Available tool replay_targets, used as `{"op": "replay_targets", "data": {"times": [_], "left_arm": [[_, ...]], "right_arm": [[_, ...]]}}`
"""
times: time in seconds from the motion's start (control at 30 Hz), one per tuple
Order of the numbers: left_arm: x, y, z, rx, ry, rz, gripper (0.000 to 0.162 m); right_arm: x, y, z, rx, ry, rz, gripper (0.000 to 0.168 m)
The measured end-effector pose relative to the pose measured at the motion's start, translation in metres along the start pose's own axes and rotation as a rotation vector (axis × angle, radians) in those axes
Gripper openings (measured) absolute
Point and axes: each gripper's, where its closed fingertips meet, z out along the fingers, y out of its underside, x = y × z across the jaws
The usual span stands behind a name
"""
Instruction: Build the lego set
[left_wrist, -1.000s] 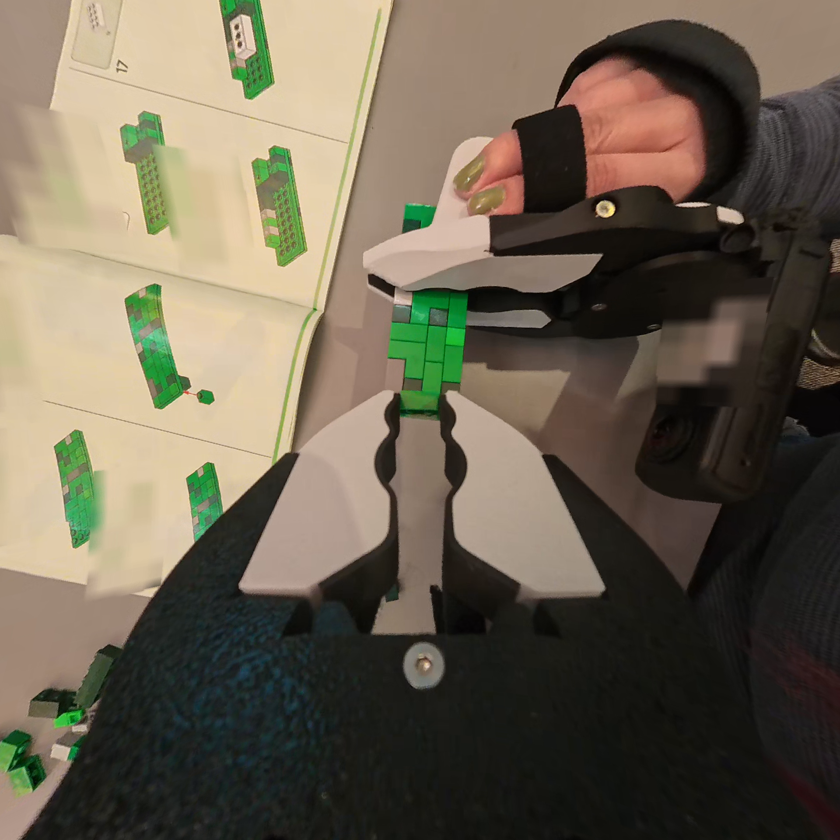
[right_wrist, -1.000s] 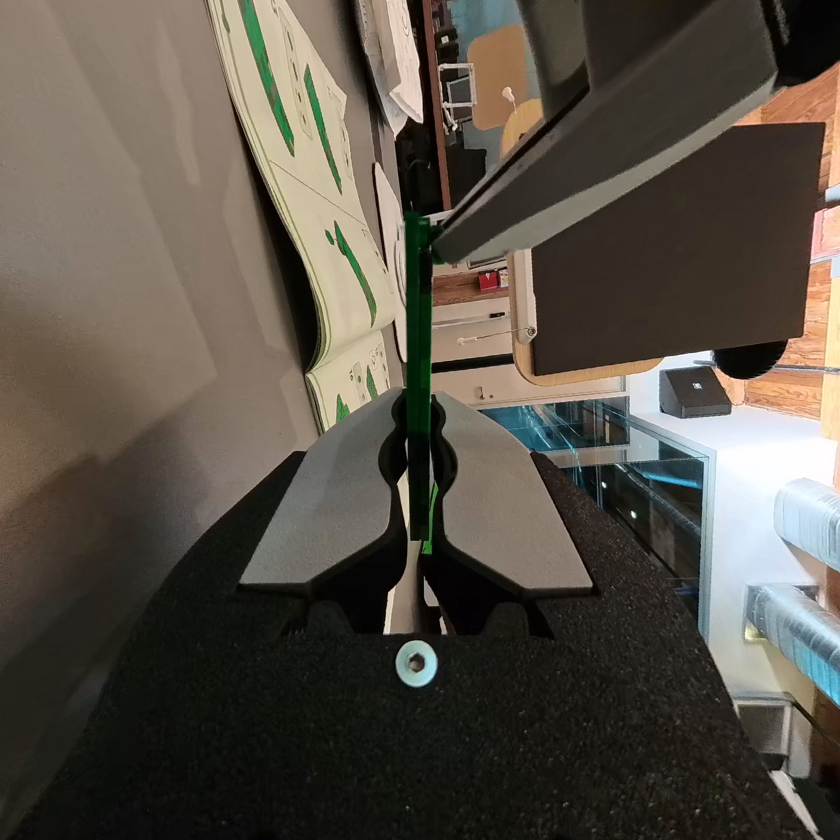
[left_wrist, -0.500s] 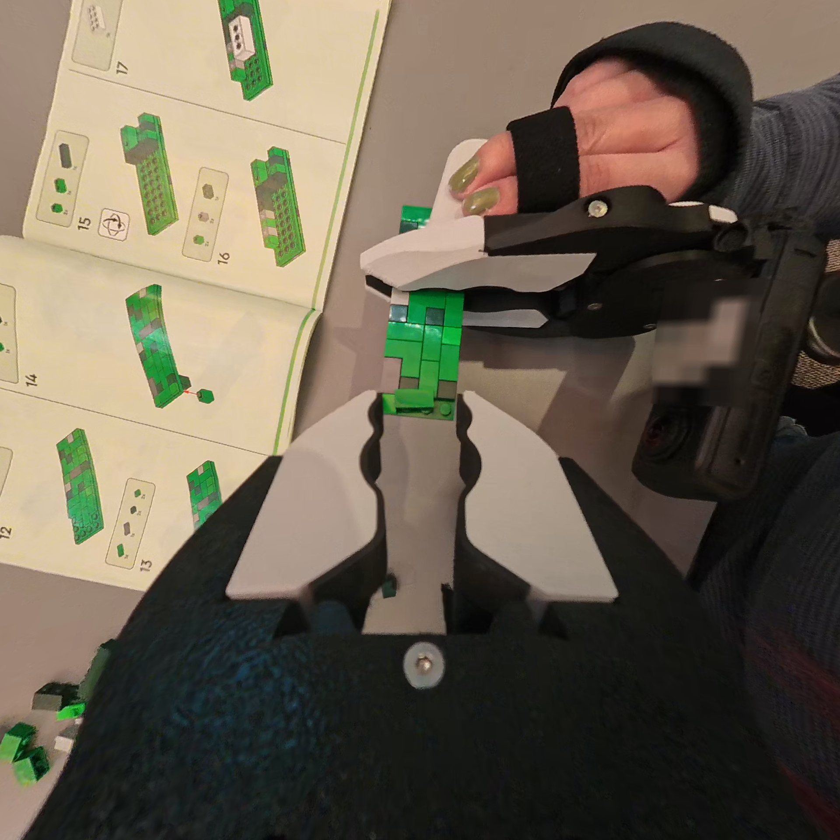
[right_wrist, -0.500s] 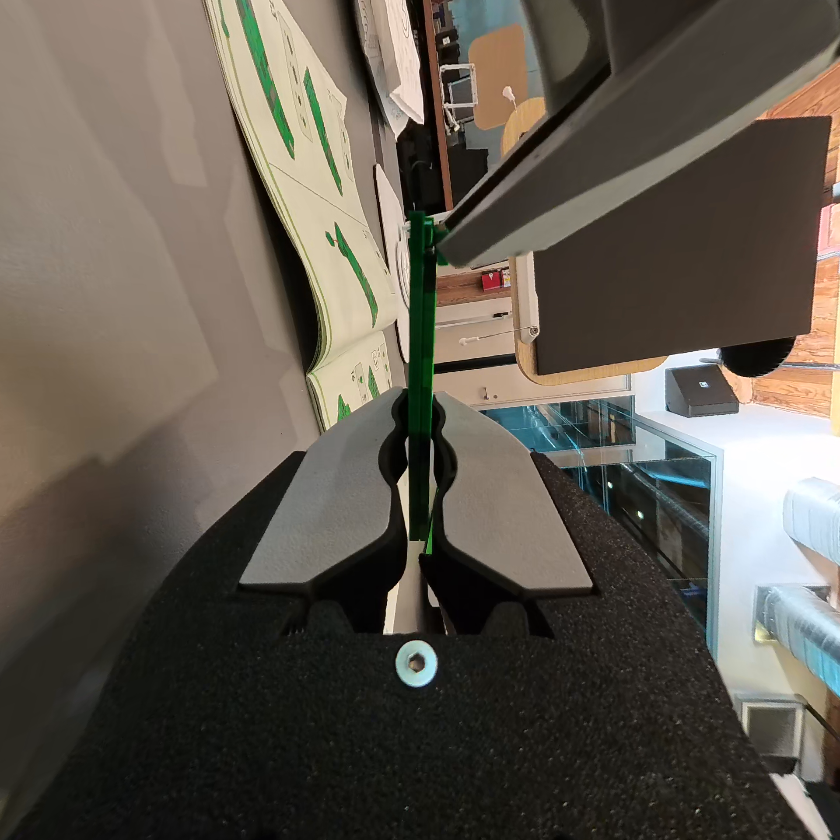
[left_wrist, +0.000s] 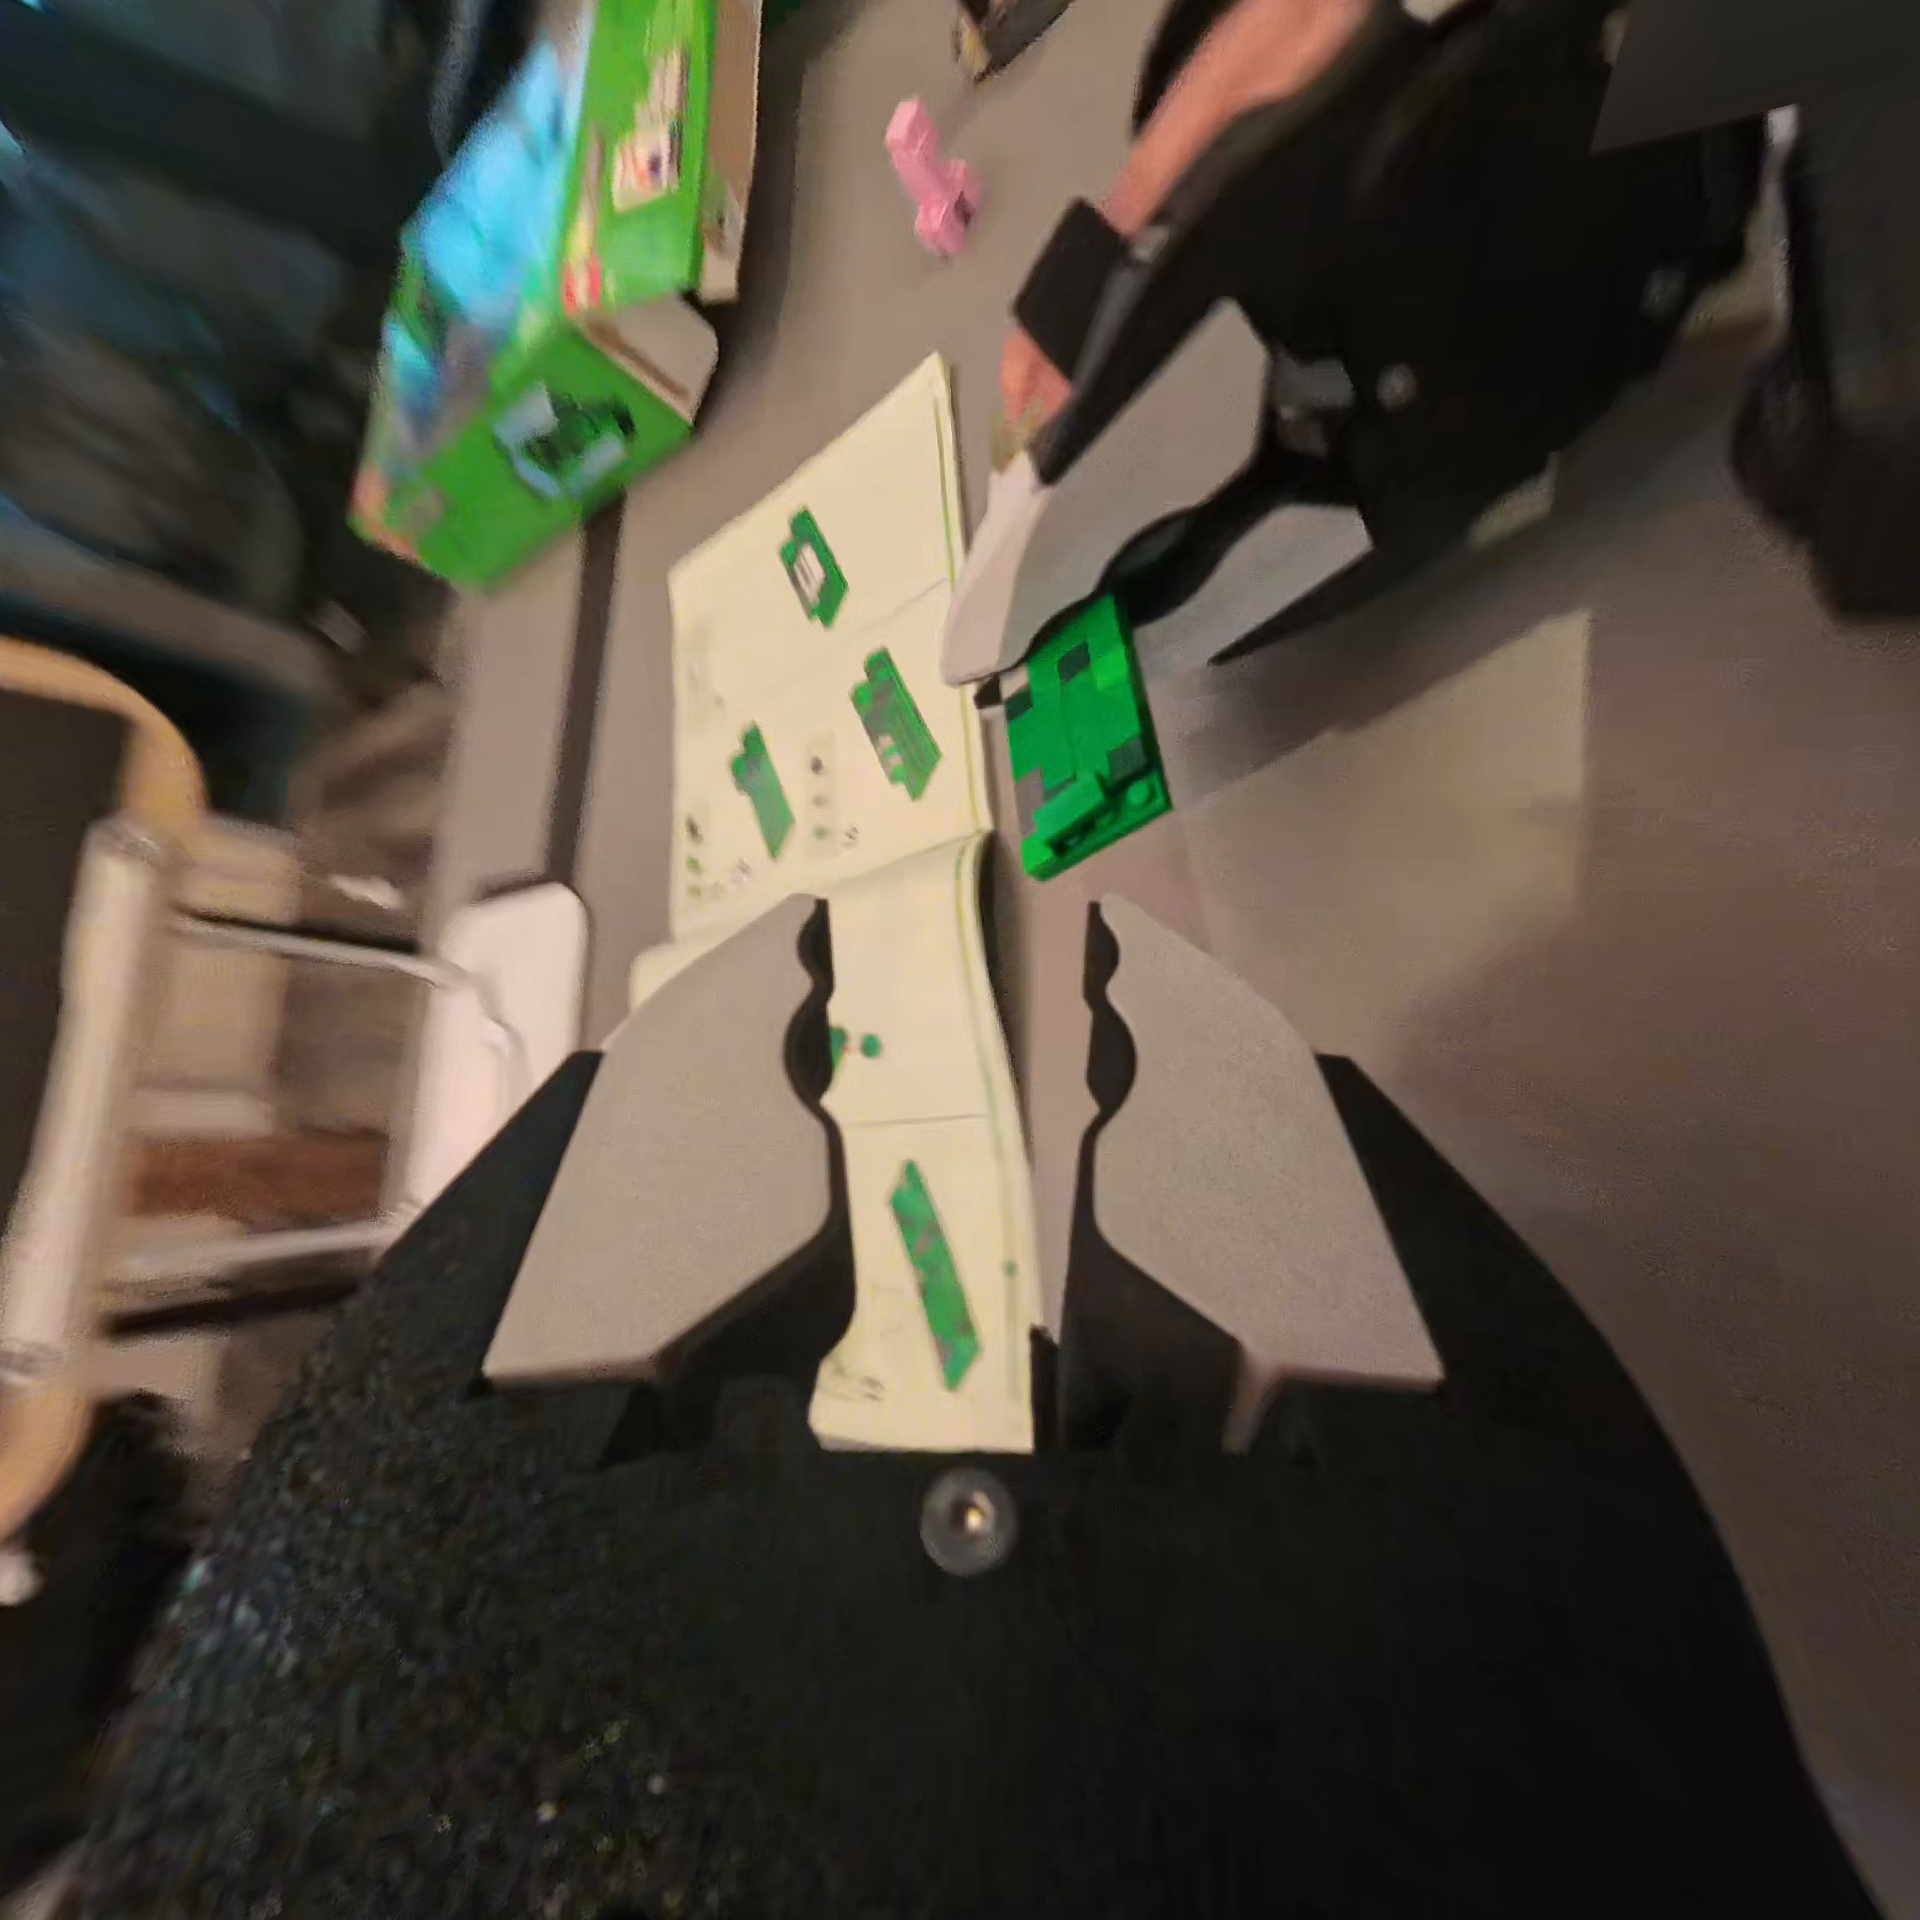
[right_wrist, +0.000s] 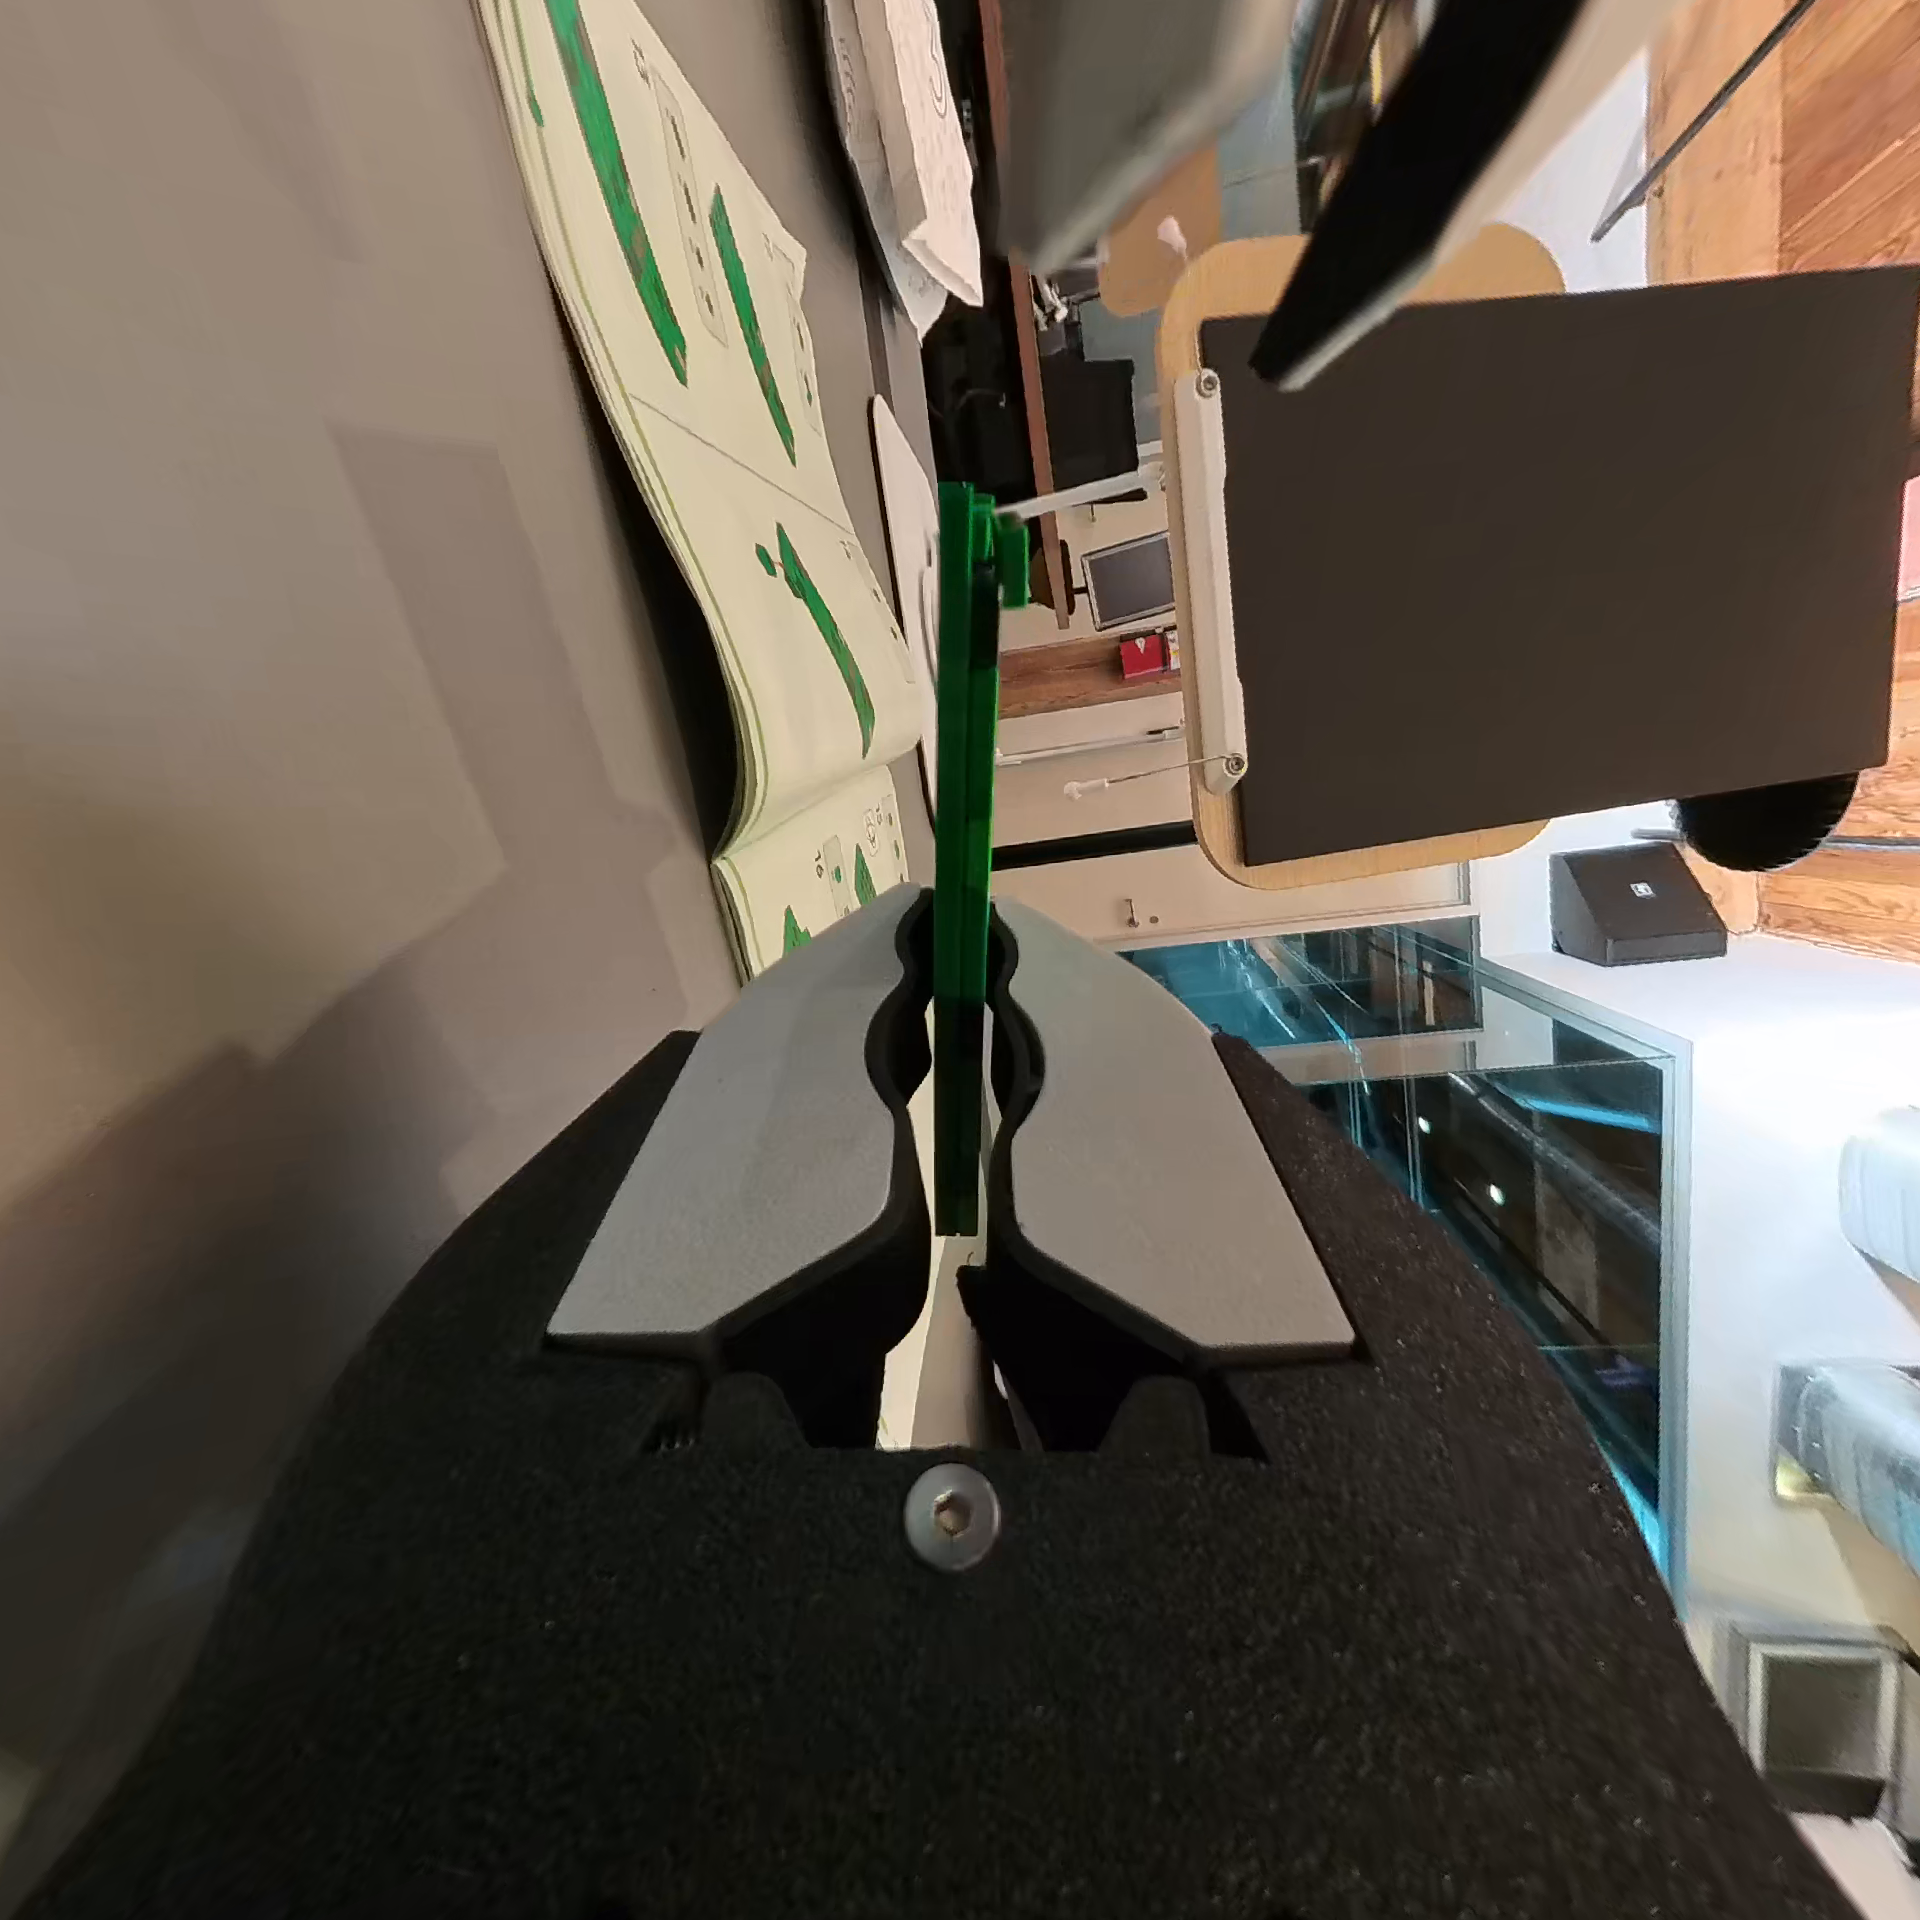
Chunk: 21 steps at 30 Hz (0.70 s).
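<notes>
My left gripper (left_wrist: 956, 920) is open and empty, above the open instruction booklet (left_wrist: 831, 675). The view is blurred by motion. Ahead and to the right, my right gripper (left_wrist: 997, 644) holds a flat green lego plate build (left_wrist: 1081, 727) above the grey table (left_wrist: 1455, 935). In the right wrist view the same green plate (right_wrist: 961, 831) stands edge-on between my right gripper's (right_wrist: 961, 914) pads, which press on both its faces. A small green piece sits on its far end (right_wrist: 1008, 551).
A green lego box (left_wrist: 540, 343) lies at the far left of the table. A pink lego figure (left_wrist: 930, 177) stands beyond the booklet. A person's hand (left_wrist: 1226, 114) holds the right gripper. The left gripper's fingers (right_wrist: 1351, 208) loom at the top of the right wrist view. Left tips to right tips: about 8 cm. The pink lego figure (left_wrist: 930, 177) sits 25 cm or so from the ends of my right fingers.
My left gripper opened, let go of the small green piece on the plate's end, and pulled back and to the left. The right gripper kept its hold on the plate.
</notes>
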Motion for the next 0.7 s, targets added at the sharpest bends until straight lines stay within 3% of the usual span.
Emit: {"op": "replay_targets", "data": {"times": [0.17, 0.4, 0.7], "left_arm": [[0.004, -0.005, -0.003, 0.161, -0.265, 0.258, 0.046], [0.025, 0.0, 0.013, 0.136, -0.248, 0.393, 0.041], [0.031, -0.006, 0.027, 0.124, -0.248, 0.501, 0.02]], "right_arm": [[-0.002, -0.003, -0.001, 0.008, -0.007, -0.01, 0.006], [-0.004, -0.004, -0.001, 0.011, -0.018, -0.016, 0.006], [-0.007, -0.006, -0.001, 0.021, -0.03, -0.025, 0.006]]}}
